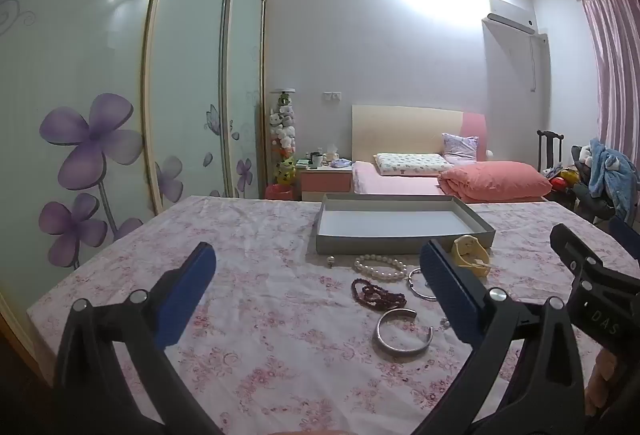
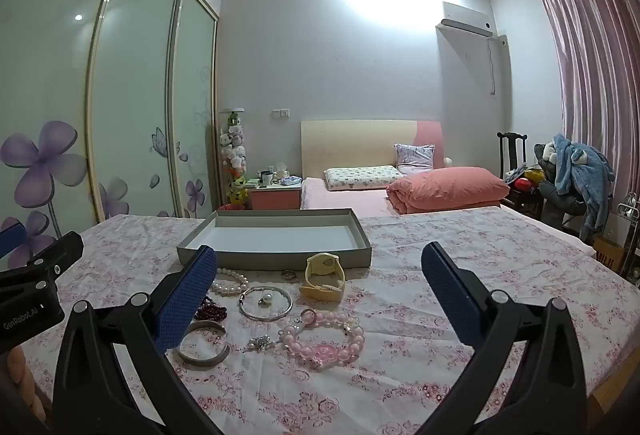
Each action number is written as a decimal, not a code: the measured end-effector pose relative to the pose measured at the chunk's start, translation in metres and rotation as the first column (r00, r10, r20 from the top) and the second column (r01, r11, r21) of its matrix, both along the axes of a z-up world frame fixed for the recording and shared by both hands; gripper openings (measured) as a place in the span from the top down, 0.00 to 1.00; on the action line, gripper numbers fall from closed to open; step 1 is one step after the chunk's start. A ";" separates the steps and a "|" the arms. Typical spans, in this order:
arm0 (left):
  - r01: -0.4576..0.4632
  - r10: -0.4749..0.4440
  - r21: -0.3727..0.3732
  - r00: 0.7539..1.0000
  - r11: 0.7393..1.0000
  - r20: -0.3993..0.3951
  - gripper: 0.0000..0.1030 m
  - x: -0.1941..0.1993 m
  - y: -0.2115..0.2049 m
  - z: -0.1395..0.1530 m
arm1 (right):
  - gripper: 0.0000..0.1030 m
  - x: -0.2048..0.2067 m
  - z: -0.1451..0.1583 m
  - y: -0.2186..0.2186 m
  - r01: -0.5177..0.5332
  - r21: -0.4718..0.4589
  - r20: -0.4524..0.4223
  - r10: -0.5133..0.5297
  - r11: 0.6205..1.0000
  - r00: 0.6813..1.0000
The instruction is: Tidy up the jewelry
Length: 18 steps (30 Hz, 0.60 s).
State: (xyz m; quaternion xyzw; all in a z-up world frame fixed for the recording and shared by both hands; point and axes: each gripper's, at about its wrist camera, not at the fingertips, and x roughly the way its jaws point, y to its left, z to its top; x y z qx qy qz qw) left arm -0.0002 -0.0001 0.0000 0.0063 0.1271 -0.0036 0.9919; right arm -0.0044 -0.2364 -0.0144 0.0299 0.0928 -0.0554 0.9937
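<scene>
1. The left tool [image 1: 316, 275] was wide open and held nothing. Its right finger [image 1: 448, 291] hid part of the thin ring bangle [image 1: 418, 285] and part of the yellow watch [image 1: 470, 253].
2. The right tool [image 2: 318, 275] was wide open too, with nothing in it. Its left finger [image 2: 184, 299] covered part of the dark red beads [image 2: 212, 309] and the end of the pearls [image 2: 230, 281].
3. A small ring [image 2: 288, 274] lay by the tray [image 2: 276, 261], too tiny to see well.
4. Both tools hung over the counter [image 2: 460, 247] and tipped down a little. They were side by side.
5. A bit of a hand [image 2: 20, 367] showed at the left edge, cut off.
6. The jewelry lay on the flowery cloth, in front of the grey tray. The tray had nothing in it.
7. The silver cuff [image 1: 402, 333] was nearest, and the pink beads [image 2: 324, 339] sat to its right.
</scene>
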 end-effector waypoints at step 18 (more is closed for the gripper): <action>-0.002 0.002 -0.001 1.000 1.000 -0.013 0.04 0.000 0.000 0.001 | 0.02 0.000 0.000 0.000 -0.001 -0.001 -0.004 0.001 1.000 1.000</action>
